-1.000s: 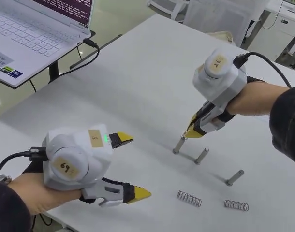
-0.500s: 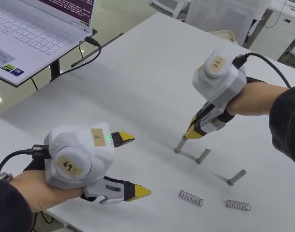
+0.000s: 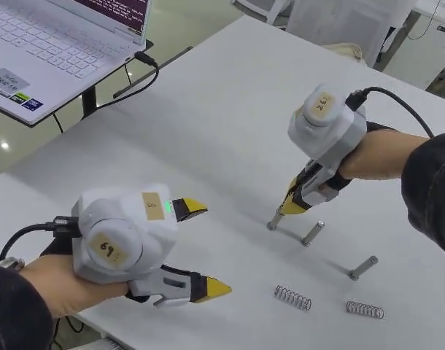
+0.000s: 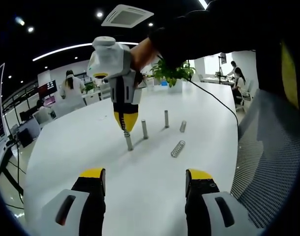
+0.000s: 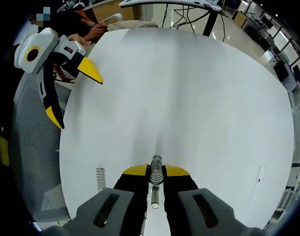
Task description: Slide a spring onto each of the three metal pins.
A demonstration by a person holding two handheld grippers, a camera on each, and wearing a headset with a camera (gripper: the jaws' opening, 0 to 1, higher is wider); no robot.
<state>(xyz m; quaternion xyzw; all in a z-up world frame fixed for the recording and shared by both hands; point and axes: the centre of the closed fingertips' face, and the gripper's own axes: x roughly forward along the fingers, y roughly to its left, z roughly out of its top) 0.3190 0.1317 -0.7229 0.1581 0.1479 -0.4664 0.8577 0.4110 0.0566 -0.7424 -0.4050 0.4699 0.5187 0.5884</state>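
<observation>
The spring [image 5: 156, 173], pinched in my right hand-held gripper [image 3: 292, 205], could catch on the top of the pin [image 3: 274, 220] and buckle or pop free if I press down tilted, or it could shove the pin over; it sits between the jaw tips, lower end at the pin's top; my left hand-held gripper [image 3: 208, 248] hovers spread, well apart, over the counter [image 3: 208, 109].

three pins [image 3: 313, 233] stand in a row on the table [image 3: 222, 109], two springs [image 3: 292, 297] lying just before them.
</observation>
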